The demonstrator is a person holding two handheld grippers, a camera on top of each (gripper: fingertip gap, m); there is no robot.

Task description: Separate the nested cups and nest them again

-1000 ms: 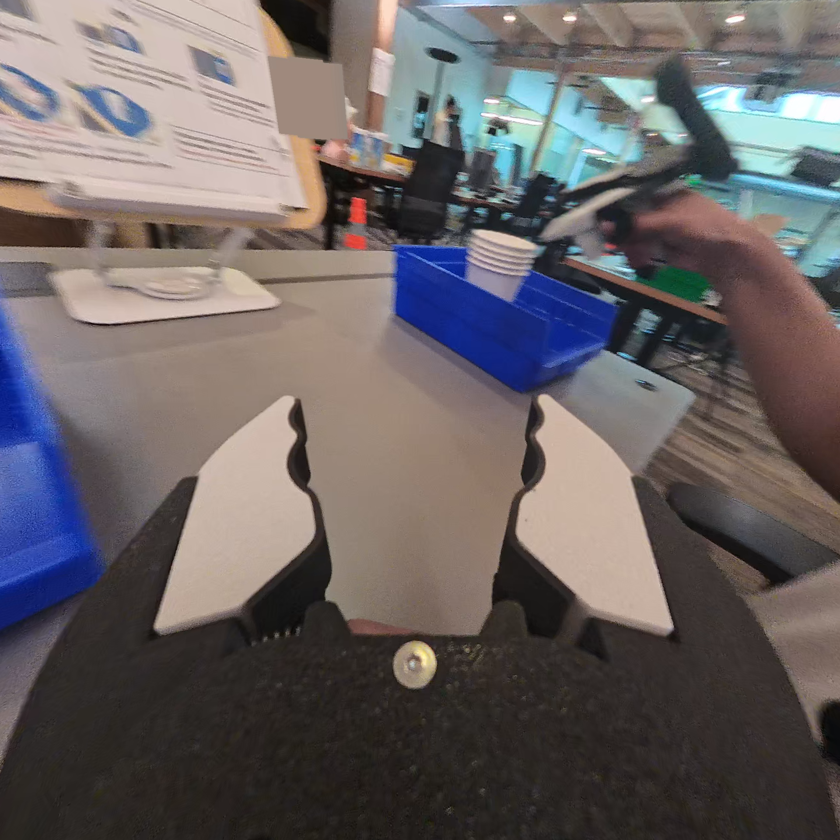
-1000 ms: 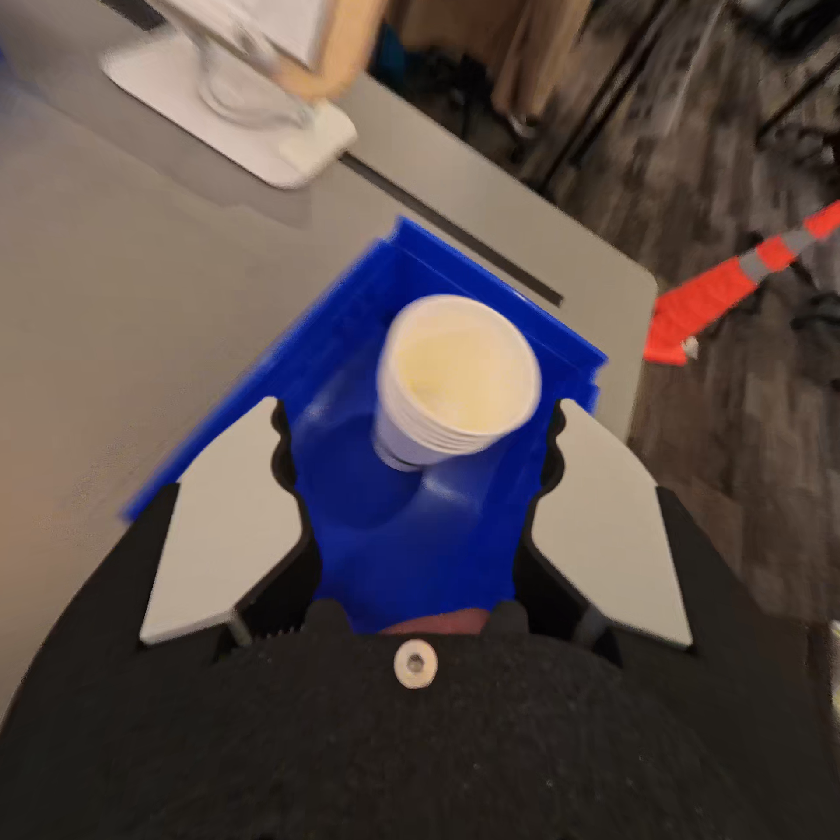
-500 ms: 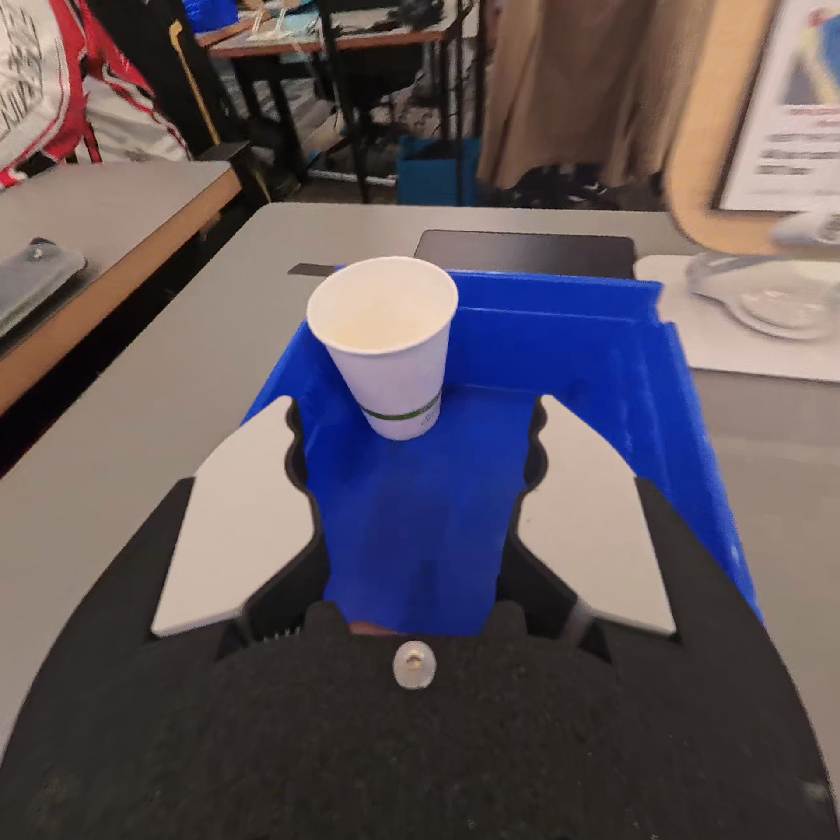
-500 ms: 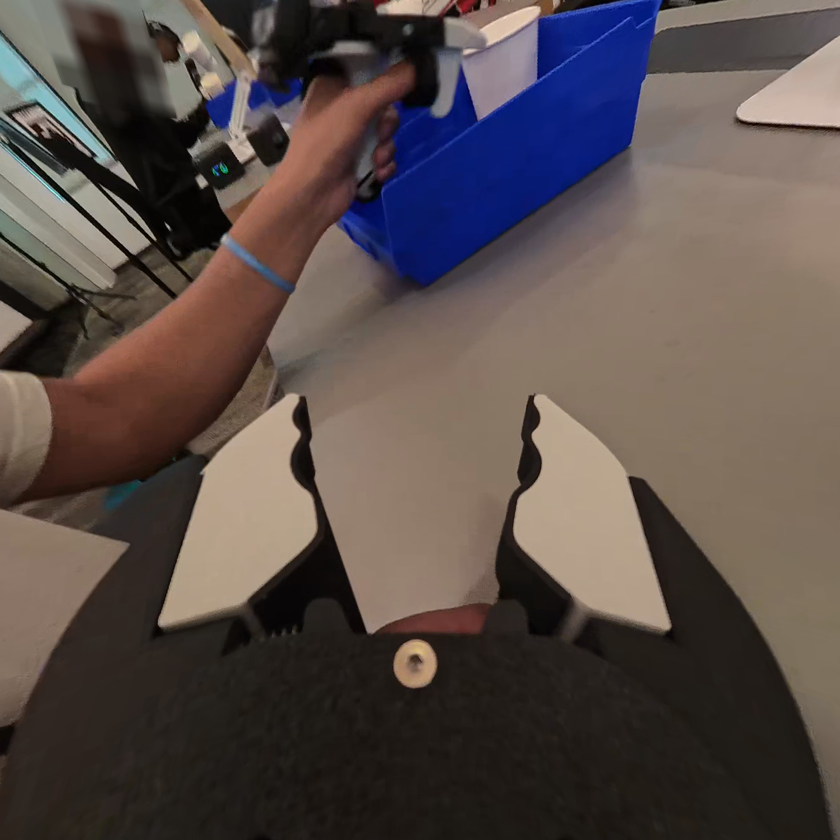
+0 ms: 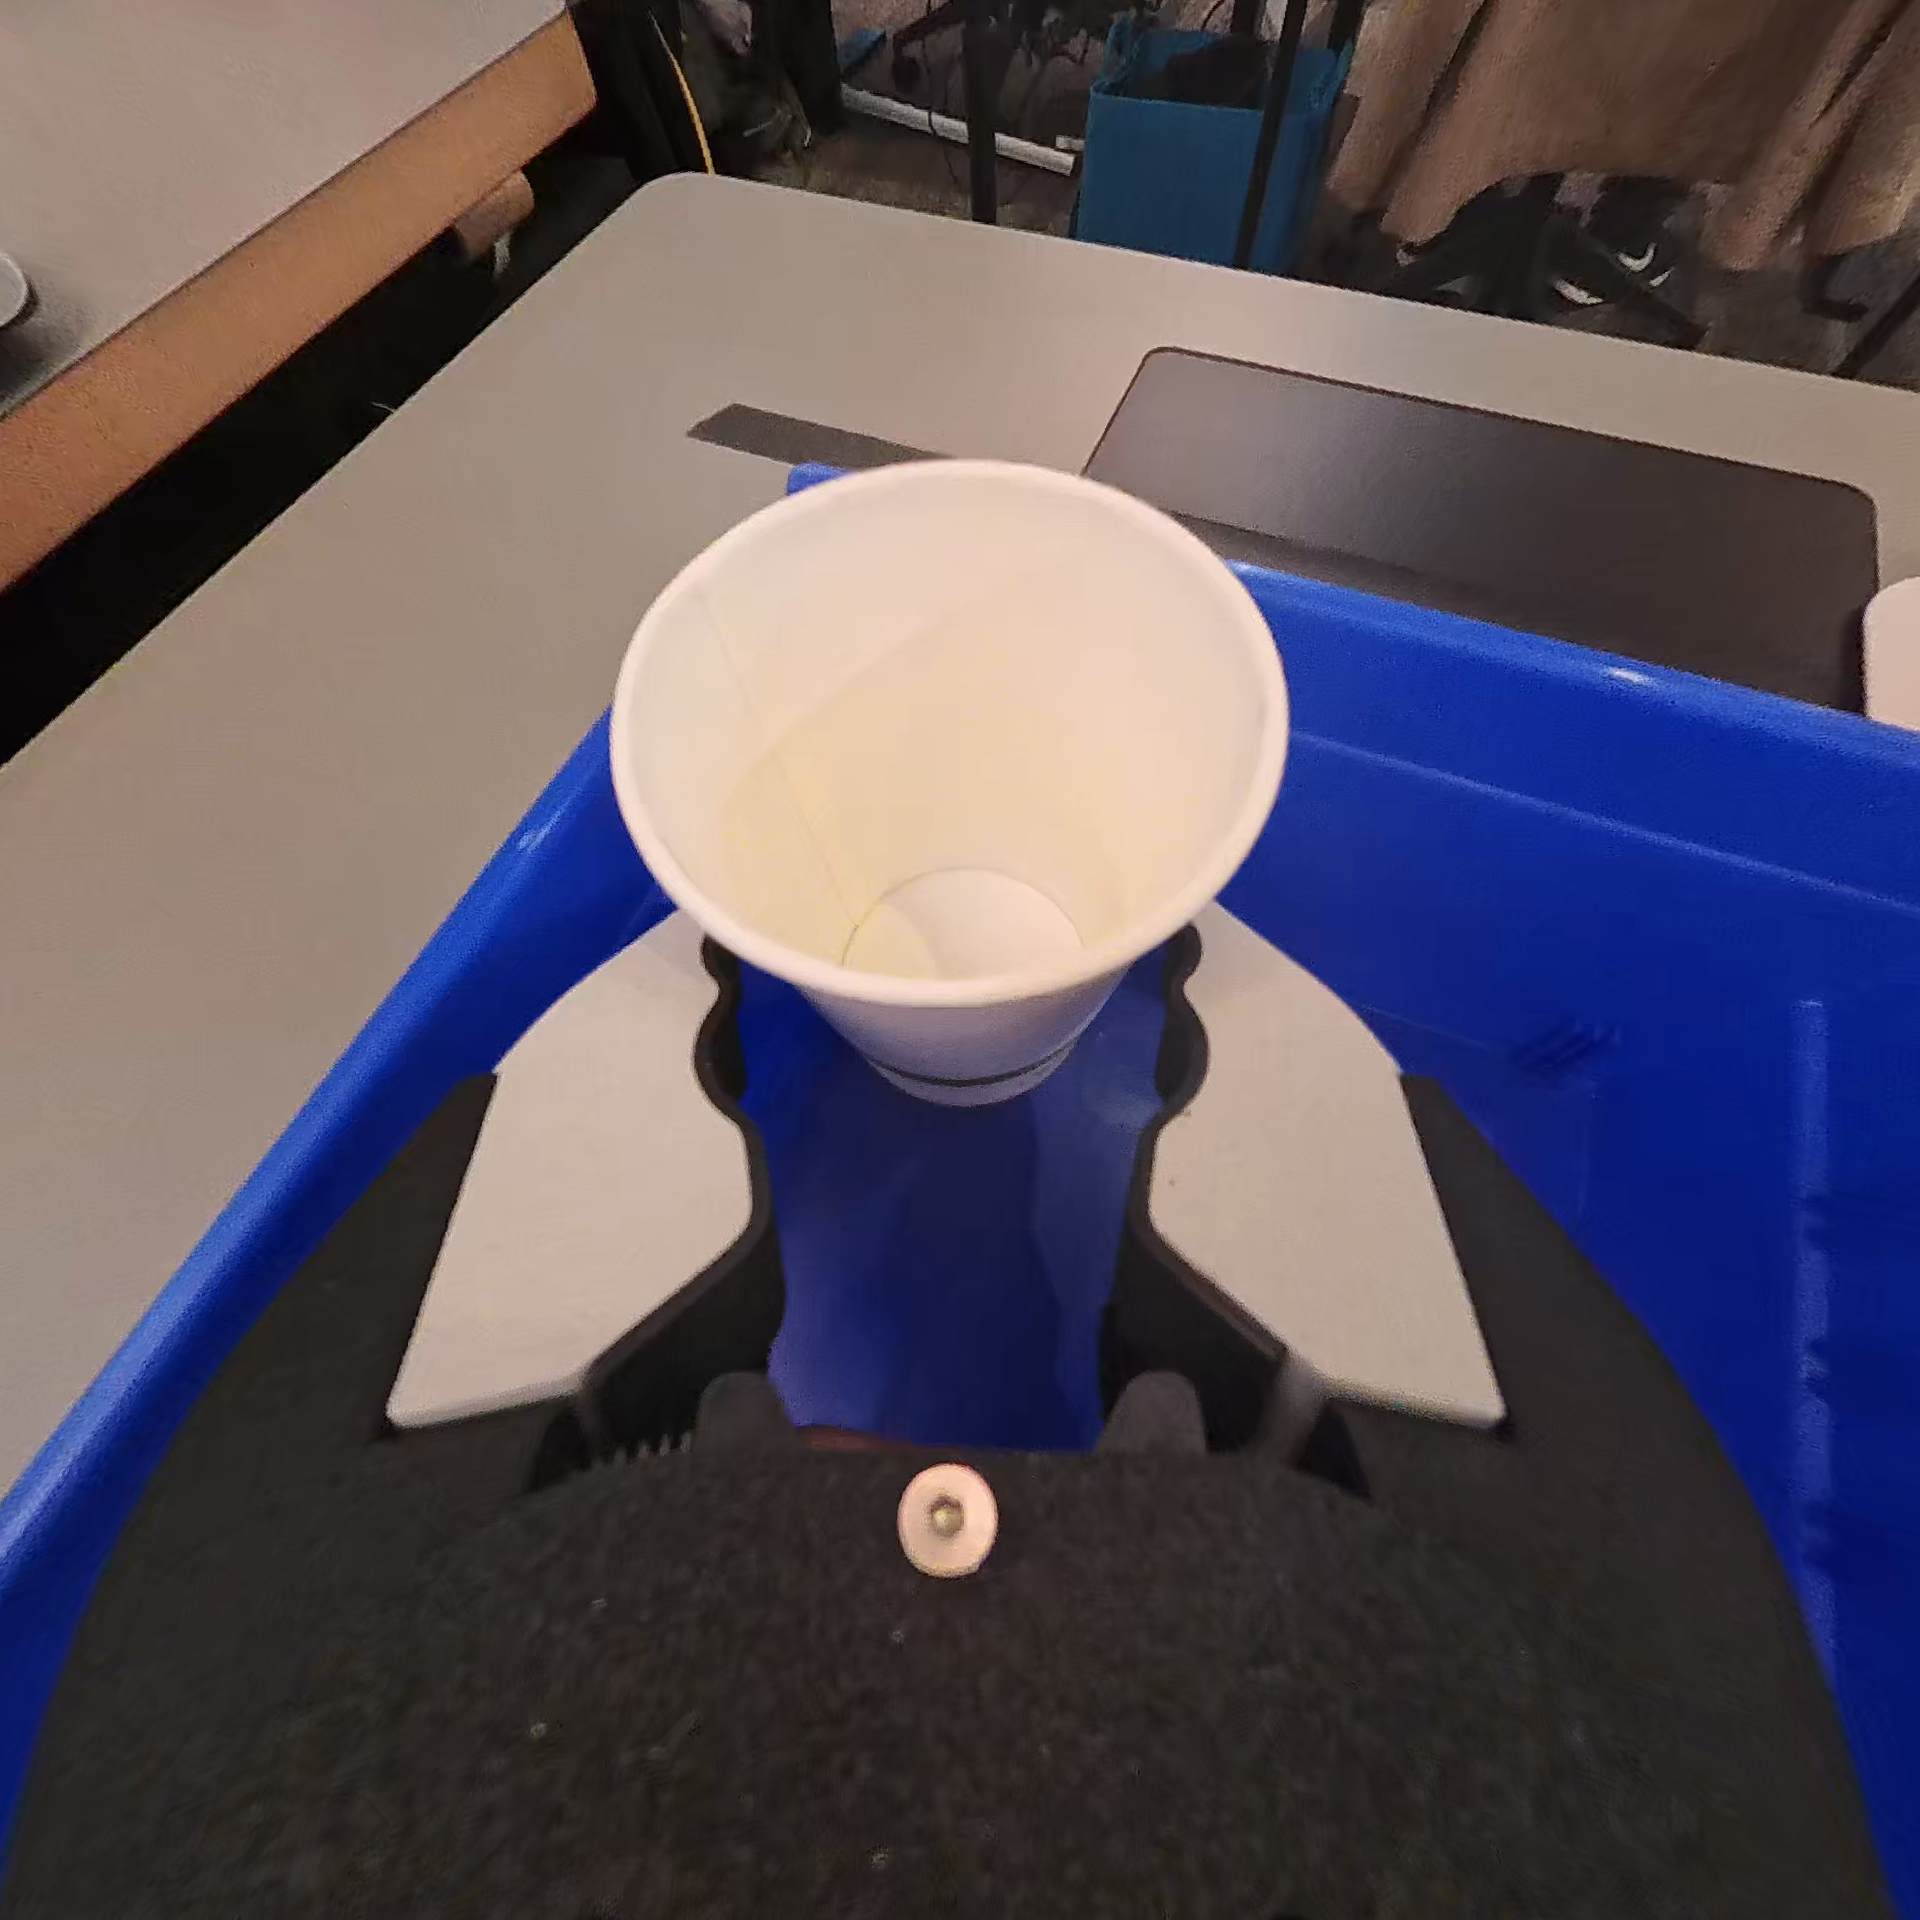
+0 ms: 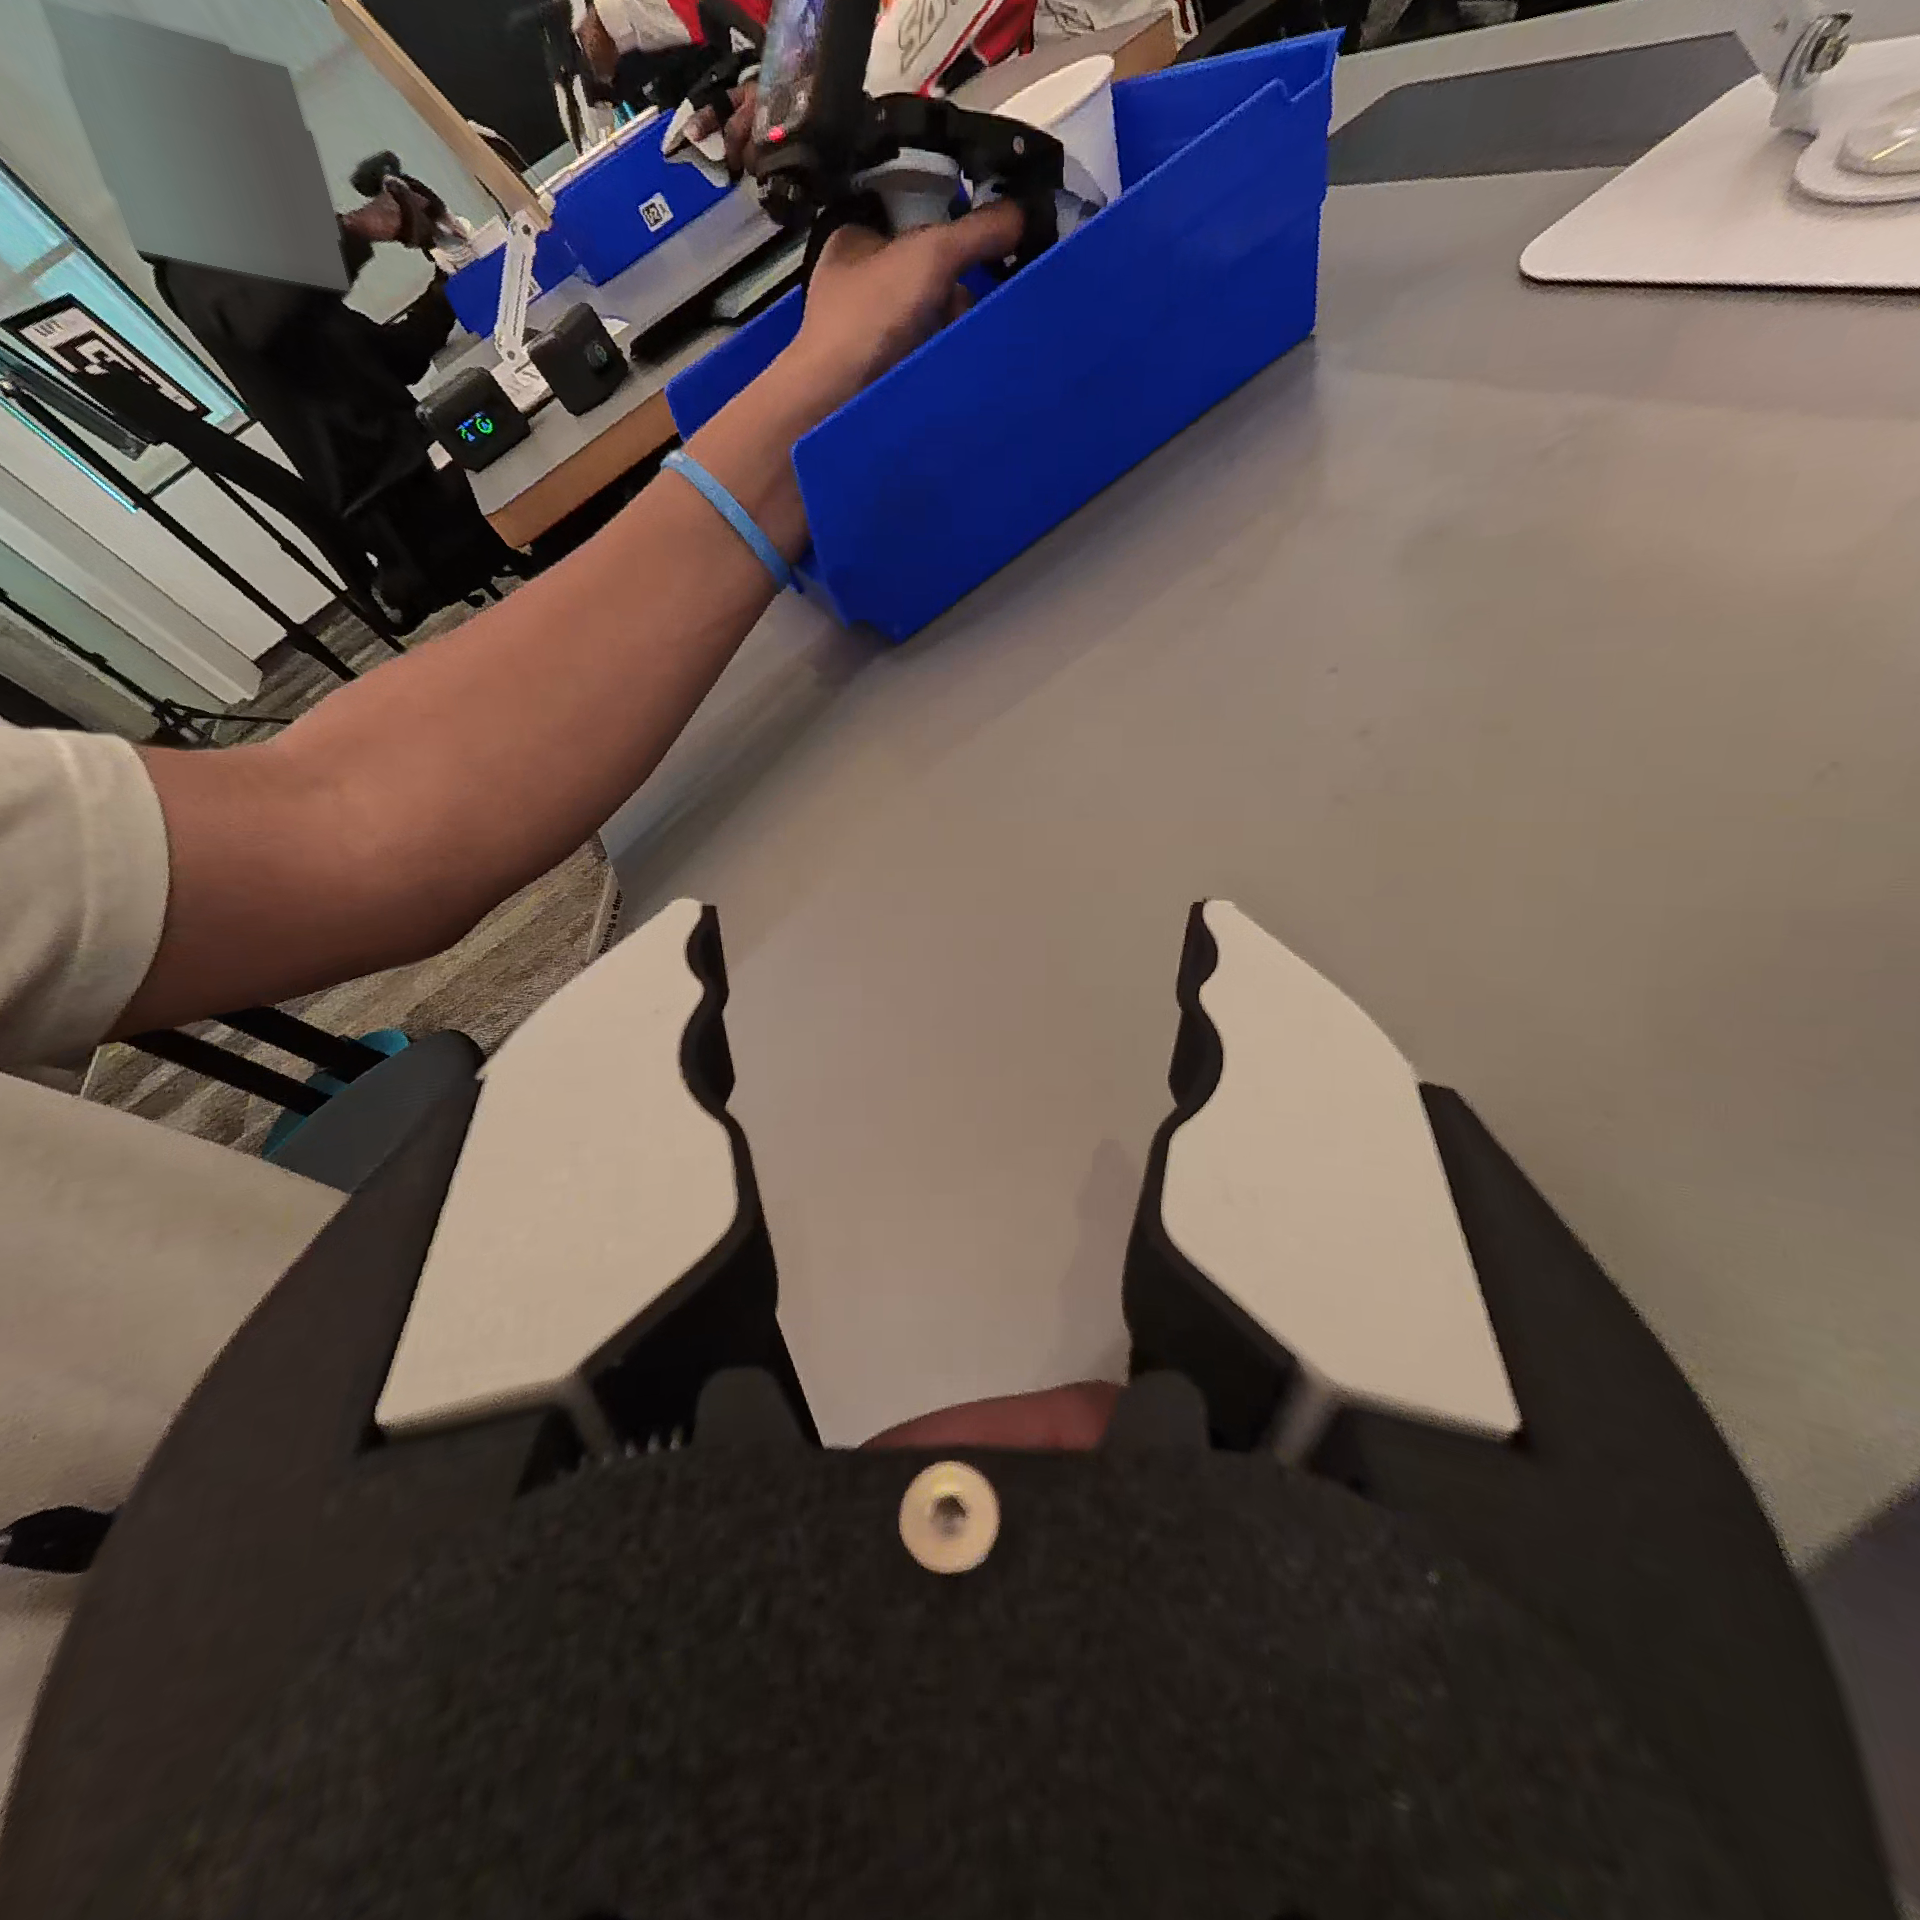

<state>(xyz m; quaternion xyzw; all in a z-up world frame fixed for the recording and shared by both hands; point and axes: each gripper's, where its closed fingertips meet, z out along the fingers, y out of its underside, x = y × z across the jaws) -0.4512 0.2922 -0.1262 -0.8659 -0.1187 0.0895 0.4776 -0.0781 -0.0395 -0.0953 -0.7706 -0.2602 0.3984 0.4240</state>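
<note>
Left gripper [image 5: 951, 997] closer, spread around cup [image 5: 951, 748] in bin [image 5: 1558, 883]

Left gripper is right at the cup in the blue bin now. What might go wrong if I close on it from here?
The left gripper is open, its fingertips flanking the narrow base of the paper cup. Likely risks:
1. Thin paper may crush under a hard squeeze.
2. A low grip on a wide-topped cup could let it tip.
3. The blue bin wall sits close; lifting sideways may snag the rim.
</note>
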